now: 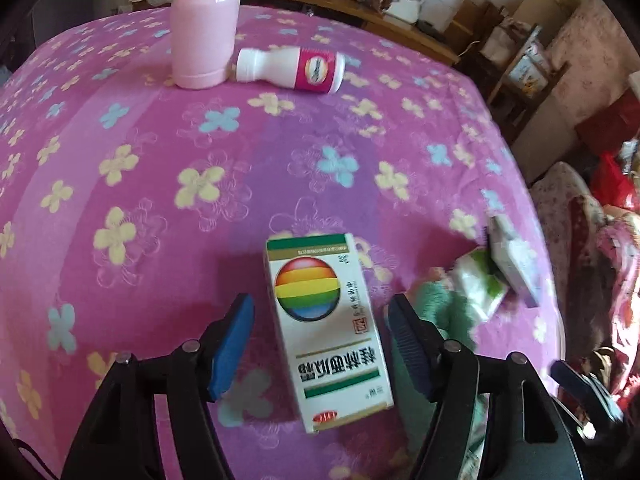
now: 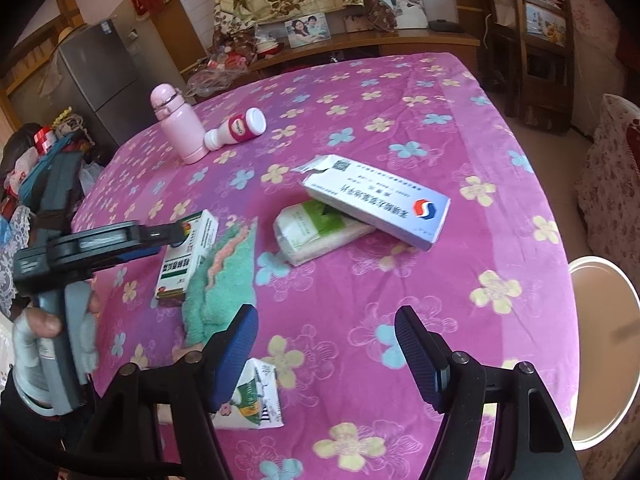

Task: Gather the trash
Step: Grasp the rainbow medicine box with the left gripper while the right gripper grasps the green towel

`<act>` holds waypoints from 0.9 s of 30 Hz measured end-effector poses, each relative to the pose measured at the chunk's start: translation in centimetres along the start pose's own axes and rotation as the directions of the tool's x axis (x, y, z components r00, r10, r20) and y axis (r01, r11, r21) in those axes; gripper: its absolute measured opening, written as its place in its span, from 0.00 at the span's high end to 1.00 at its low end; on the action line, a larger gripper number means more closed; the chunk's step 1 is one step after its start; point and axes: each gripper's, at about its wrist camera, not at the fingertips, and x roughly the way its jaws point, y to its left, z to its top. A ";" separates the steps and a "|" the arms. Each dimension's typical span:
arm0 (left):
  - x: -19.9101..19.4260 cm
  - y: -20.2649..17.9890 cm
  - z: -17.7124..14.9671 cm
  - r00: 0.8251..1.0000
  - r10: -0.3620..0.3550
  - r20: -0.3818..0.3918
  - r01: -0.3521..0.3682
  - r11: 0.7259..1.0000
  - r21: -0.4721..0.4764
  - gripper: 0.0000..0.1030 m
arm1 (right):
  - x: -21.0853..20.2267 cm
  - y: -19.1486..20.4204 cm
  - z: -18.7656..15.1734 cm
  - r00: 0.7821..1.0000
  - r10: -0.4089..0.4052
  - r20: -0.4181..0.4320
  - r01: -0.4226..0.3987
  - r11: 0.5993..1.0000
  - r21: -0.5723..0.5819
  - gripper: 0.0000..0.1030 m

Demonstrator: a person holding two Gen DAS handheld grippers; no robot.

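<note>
Cardboard medicine box (image 1: 326,328) lies between the released jaws of the left gripper (image 1: 320,344); right gripper (image 2: 326,354) is empty, so all trash remains on the counter (image 2: 460,128).

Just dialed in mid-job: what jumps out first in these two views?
The pink flowered tablecloth fills both views. Between the left gripper's open jaws lies a white medicine box with a rainbow ball. At mid-table a blue-white carton rests on a tissue pack; a pink flask stands at the far side beside a toppled white bottle.
</note>
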 end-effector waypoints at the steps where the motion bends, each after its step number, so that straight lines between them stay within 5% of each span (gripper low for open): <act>1: 0.5 -0.1 0.0 1.000 0.013 -0.009 -0.012 1.000 0.005 0.32 | -0.1 0.2 0.0 1.000 0.003 0.000 -0.003 1.000 -0.006 0.28; 5: 0.6 -0.3 -0.4 0.998 0.057 0.003 -0.057 0.997 0.059 0.35 | 0.1 1.6 0.2 0.999 0.031 -0.009 -0.031 0.999 -0.029 0.28; 7: -0.1 0.3 -0.6 0.998 0.061 0.001 -0.061 0.995 0.074 0.46 | 0.5 2.5 0.4 0.999 0.046 -0.017 -0.047 0.998 -0.044 0.28; 18: -0.9 3.0 -2.0 0.995 0.099 -0.014 -0.098 0.991 0.089 0.47 | 8.1 8.1 1.4 0.983 0.094 -0.160 -0.113 0.987 -0.115 0.28; 19: -0.9 2.8 -2.1 0.995 0.104 -0.004 -0.103 0.989 0.102 0.47 | 8.6 8.0 1.4 0.984 0.075 -0.161 -0.094 0.989 -0.116 0.29; 20: -0.8 2.7 -2.1 0.994 0.110 0.002 -0.109 0.988 0.112 0.47 | 8.8 7.9 1.2 0.987 0.062 -0.149 -0.080 0.990 -0.114 0.44; 21: -0.8 2.7 -2.2 0.994 0.108 0.005 -0.108 0.987 0.117 0.48 | 8.6 8.0 1.2 0.988 0.080 -0.133 -0.096 0.989 -0.114 0.47; 27: -2.5 1.7 -2.3 0.996 0.080 0.048 -0.085 0.990 0.114 0.48 | 4.9 7.7 1.9 0.994 0.100 -0.036 -0.104 0.985 -0.135 0.49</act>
